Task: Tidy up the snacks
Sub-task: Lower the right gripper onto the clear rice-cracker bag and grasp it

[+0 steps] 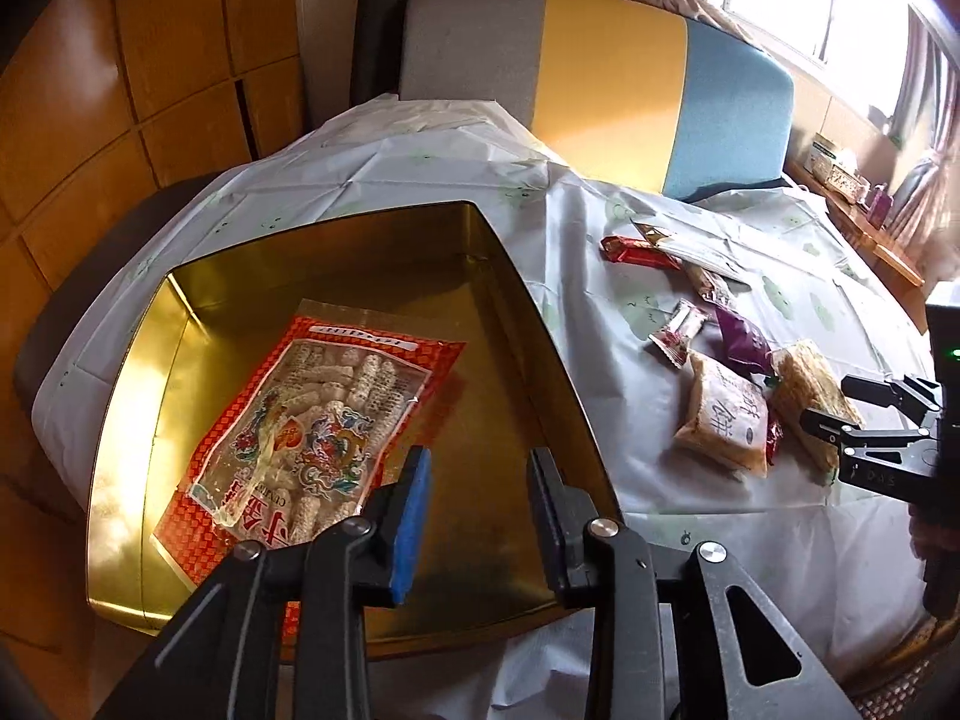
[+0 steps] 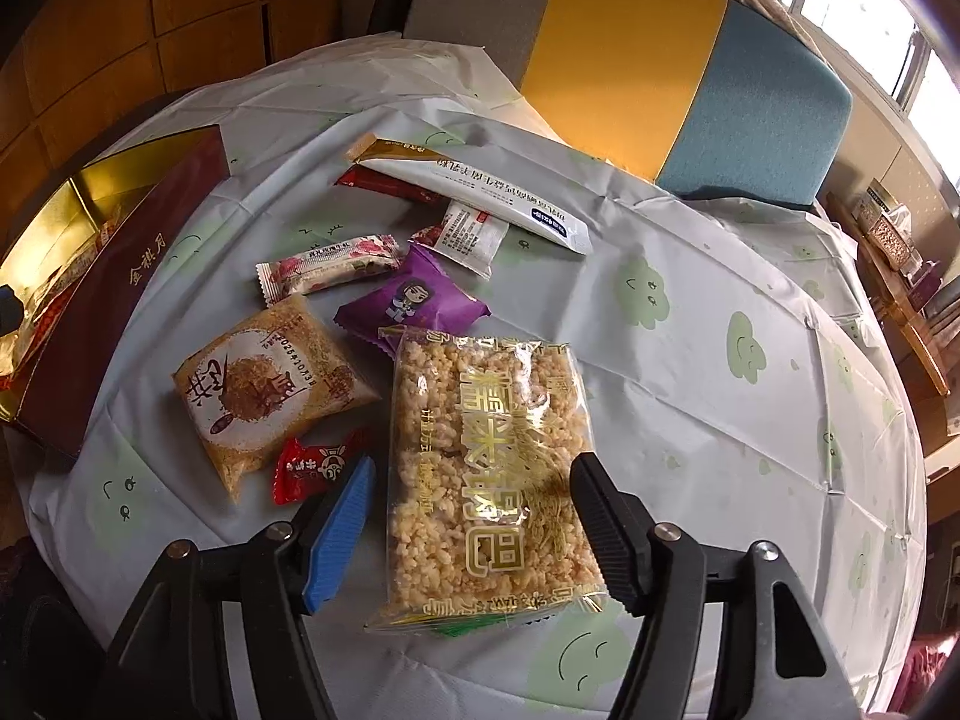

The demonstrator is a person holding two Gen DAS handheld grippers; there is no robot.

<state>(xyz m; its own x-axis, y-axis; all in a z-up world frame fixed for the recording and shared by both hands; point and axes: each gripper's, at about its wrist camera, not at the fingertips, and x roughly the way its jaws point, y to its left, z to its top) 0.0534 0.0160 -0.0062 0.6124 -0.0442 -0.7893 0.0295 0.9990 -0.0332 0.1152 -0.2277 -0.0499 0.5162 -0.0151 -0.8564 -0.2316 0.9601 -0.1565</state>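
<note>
- Over the gold tin [image 1: 180, 324], the left tongs [image 1: 480, 480] hung released, nothing between their pads.
- Inside that tin, at ten o'clock from those tongs, lay the red cracker bag [image 1: 312, 420].
- On the worktop [image 2: 690, 420], the right tongs [image 2: 474, 534] straddled the rice-crisp pack [image 2: 486, 468], pads apart from its sides.
- At ten o'clock from that pack lay the round-label packet [image 2: 264, 384]; at twelve, the purple packet [image 2: 414, 300].

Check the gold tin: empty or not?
Not empty. The gold tin is open, and one red snack bag lies flat on its floor; nothing else shows inside.
</note>
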